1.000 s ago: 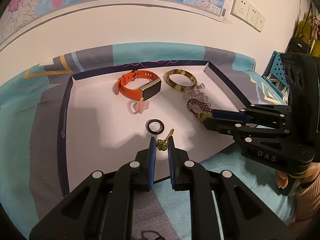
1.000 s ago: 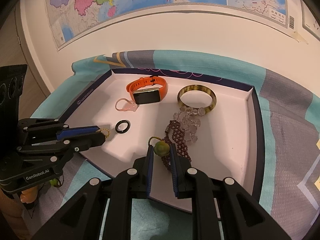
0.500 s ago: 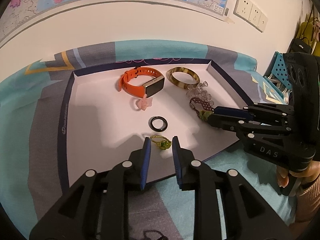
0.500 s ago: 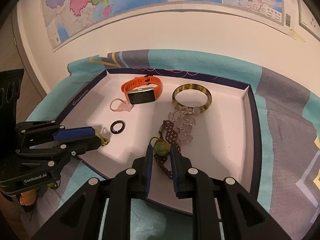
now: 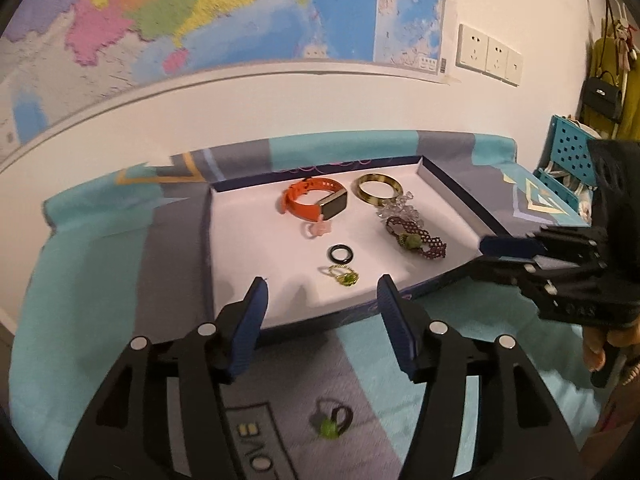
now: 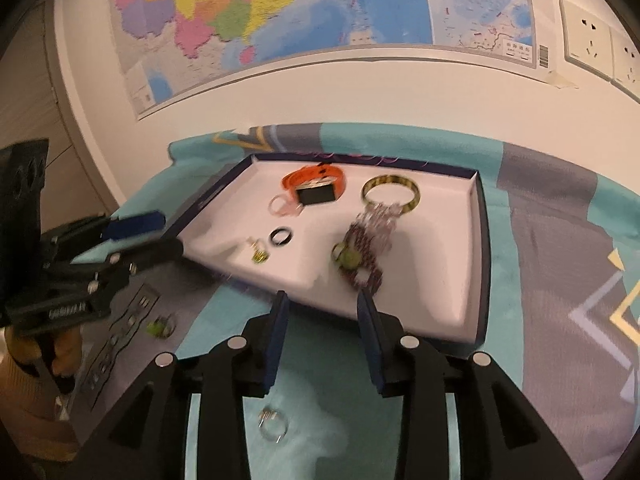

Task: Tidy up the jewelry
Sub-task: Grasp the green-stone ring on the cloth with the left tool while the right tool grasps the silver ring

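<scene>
A: What sits nearest the left gripper (image 5: 322, 294)?

B: Below its fingers, on the patterned cloth (image 5: 100, 248) of the worktop, a black ring with a green bead (image 5: 331, 423). The fingers are spreading, nothing between them.

A: And past the fingertips?

B: Just beyond, inside the white tray (image 5: 248, 240), the gold ring with a green stone (image 5: 344, 275). Then the black ring (image 5: 341, 254), the pink ring (image 5: 316, 230) and, farthest, the orange smartwatch (image 5: 314, 199).

A: The right gripper (image 6: 322, 306)?

B: Its fingers are also parting, released, gripping nothing. Under them a silver ring (image 6: 273, 427) lies on the cloth. Just past the right fingertip, in the tray, lies the maroon beaded bracelet (image 6: 362, 254) with its green bead, then clear crystal beads (image 6: 382, 216) touching the tortoiseshell bangle (image 6: 391, 194) at the far end.
</scene>
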